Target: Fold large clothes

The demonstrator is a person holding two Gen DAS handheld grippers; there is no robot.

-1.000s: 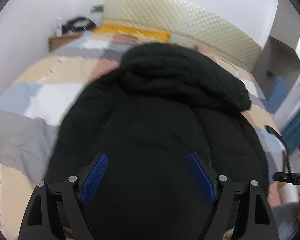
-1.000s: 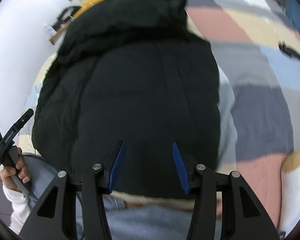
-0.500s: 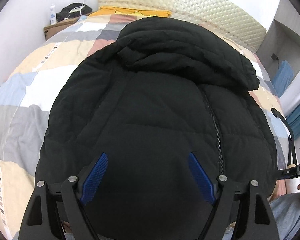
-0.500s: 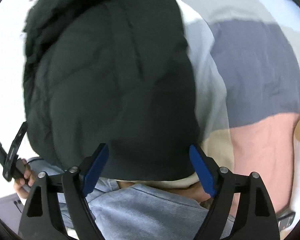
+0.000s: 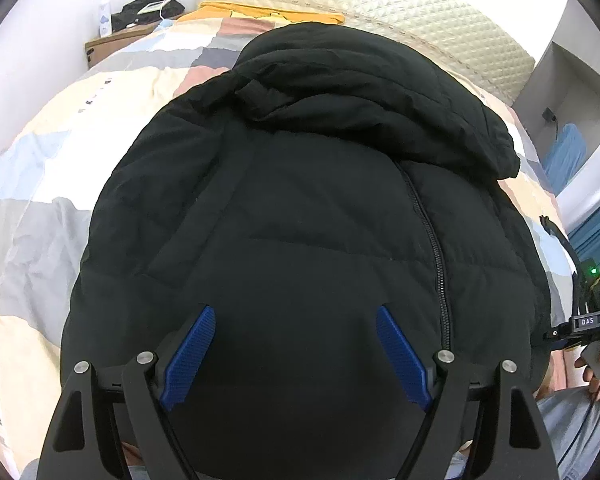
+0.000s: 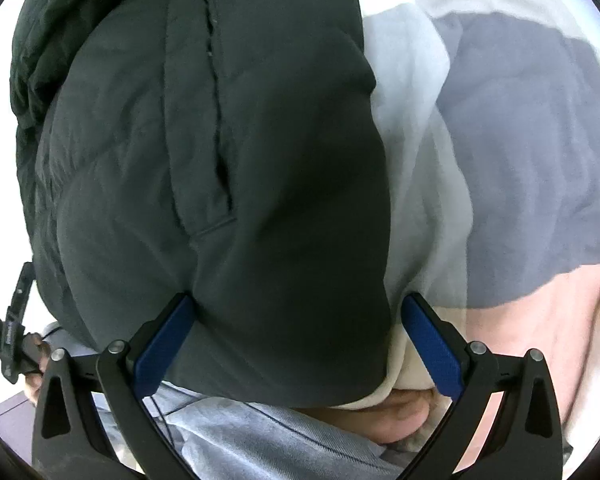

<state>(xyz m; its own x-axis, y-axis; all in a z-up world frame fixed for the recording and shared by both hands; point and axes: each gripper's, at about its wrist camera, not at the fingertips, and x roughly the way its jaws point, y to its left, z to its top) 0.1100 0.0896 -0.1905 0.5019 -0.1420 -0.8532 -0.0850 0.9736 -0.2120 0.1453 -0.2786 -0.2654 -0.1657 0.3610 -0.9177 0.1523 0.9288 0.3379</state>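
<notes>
A black hooded puffer jacket (image 5: 308, 200) lies on the bed with its sides folded in, hood at the far end and zipper (image 5: 432, 240) running down the right of centre. My left gripper (image 5: 294, 350) is open and empty above the jacket's near hem. My right gripper (image 6: 296, 340) is open wide, its blue pads (image 6: 164, 344) on either side of the jacket's near right corner (image 6: 292, 280), not closed on it. The right gripper also shows in the left wrist view (image 5: 580, 324).
The bed has a patchwork duvet (image 5: 40, 168) in beige, grey, blue and pink, also in the right wrist view (image 6: 520, 160). A quilted headboard (image 5: 420, 12) and a yellow pillow (image 5: 268, 12) are at the far end. A nightstand (image 5: 116, 40) stands far left. Jeans-clad legs (image 6: 260, 432) stand at the near edge.
My right gripper has opened wide and dropped down close to the jacket's near right corner. My left gripper stayed open, settling over the near hem.
</notes>
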